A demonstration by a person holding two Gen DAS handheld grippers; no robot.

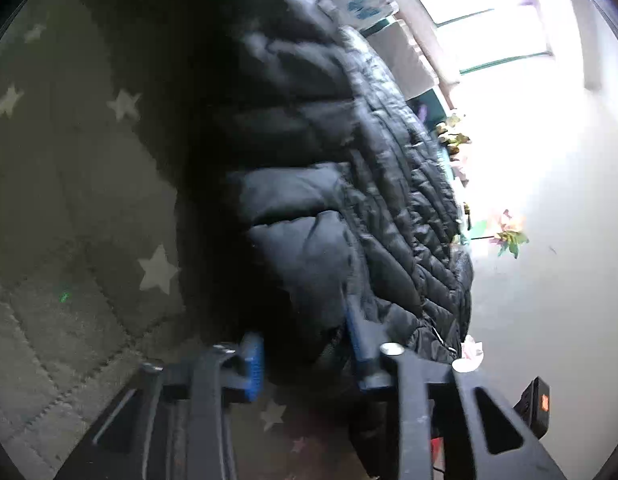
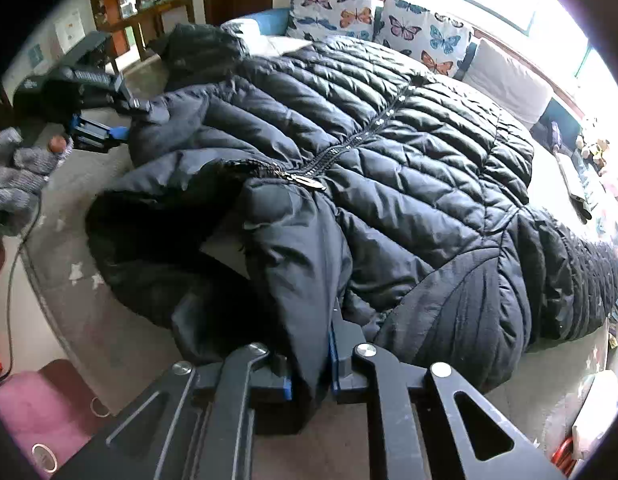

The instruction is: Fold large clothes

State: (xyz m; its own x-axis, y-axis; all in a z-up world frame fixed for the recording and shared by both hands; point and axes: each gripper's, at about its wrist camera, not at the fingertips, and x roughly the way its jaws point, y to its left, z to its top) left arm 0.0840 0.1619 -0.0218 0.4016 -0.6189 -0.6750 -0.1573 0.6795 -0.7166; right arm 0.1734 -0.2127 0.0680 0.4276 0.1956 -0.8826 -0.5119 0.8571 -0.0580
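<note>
- Left wrist view: set low, very near the black quilted puffer coat (image 1: 349,184), rolled sideways; grey star-patterned quilted mat (image 1: 69,200) fills the left, bright window (image 1: 489,20) upper right. Blurred.
- Right wrist view: higher, looks along and down over the same coat (image 2: 389,168) toward butterfly-print cushions (image 2: 373,16) and window.
- Shared: coat, star mat (image 2: 77,268), cushions, window; right view also catches the left gripper (image 2: 125,120) at far left.
</note>
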